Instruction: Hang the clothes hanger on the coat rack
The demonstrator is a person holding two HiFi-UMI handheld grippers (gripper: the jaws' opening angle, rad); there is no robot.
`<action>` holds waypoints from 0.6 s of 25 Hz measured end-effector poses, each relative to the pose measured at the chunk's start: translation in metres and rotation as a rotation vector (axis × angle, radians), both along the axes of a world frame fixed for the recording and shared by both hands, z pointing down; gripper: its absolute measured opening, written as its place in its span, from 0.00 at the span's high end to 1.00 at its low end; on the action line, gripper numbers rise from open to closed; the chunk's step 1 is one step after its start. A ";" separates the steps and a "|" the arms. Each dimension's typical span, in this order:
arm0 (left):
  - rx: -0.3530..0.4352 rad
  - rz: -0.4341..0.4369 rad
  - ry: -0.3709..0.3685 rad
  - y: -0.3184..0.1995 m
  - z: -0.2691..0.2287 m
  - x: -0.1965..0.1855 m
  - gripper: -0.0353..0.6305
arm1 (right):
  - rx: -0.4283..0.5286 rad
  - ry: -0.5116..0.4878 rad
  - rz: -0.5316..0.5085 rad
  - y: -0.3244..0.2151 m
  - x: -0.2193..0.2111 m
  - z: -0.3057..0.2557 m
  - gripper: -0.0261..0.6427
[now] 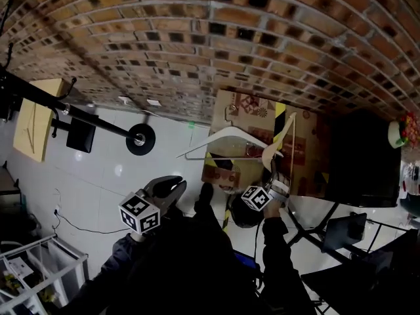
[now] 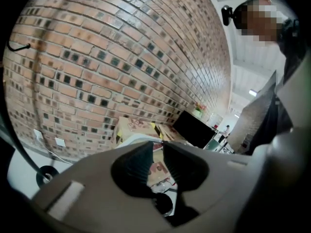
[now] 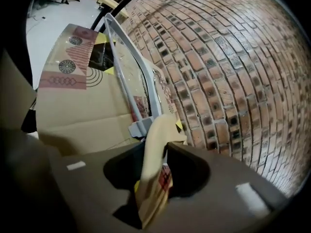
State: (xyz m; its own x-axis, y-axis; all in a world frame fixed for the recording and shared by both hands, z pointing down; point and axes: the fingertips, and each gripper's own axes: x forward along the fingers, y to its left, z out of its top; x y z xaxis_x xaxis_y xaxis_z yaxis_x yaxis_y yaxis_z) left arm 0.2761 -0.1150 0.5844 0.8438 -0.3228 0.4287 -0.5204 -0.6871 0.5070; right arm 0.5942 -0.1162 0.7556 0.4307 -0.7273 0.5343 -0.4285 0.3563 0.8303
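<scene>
A cream wooden hanger (image 1: 277,144) hangs in the air over a cardboard box, its lower arm clamped in my right gripper (image 1: 279,181). In the right gripper view the cream arm (image 3: 154,152) fills the space between the jaws of that gripper (image 3: 156,147). A white plastic hanger (image 1: 226,136) (image 3: 124,67) lies just left of it; whether the two touch I cannot tell. The black coat rack bar (image 1: 72,110) with its round base (image 1: 140,138) is at the left. My left gripper (image 1: 172,188) (image 2: 157,147) hangs below the base, jaws a narrow gap apart and holding nothing.
A patterned cardboard box (image 1: 305,149) (image 3: 73,110) stands against the brick wall (image 1: 197,38). A black case (image 1: 364,156) is to its right, with black folding legs (image 1: 315,222) in front. A white wire shelf (image 1: 39,268) is at the lower left.
</scene>
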 end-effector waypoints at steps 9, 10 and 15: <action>0.035 -0.051 0.044 0.003 -0.008 -0.017 0.84 | 0.157 -0.065 0.041 0.012 0.032 -0.104 0.87; 0.036 -0.054 0.049 0.003 -0.009 -0.021 0.84 | 0.179 -0.069 0.045 0.010 0.034 -0.118 0.87; 0.075 -0.066 0.079 -0.001 -0.018 -0.036 0.84 | 0.276 -0.192 0.059 -0.005 0.023 -0.191 0.87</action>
State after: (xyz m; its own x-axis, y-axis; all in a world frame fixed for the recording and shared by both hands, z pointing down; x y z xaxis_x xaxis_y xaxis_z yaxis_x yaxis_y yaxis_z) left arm 0.2396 -0.1162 0.5665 0.8499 -0.4075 0.3342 -0.5263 -0.6899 0.4971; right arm 0.6175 -0.1208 0.5642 0.3872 -0.8326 0.3961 -0.5992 0.0992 0.7944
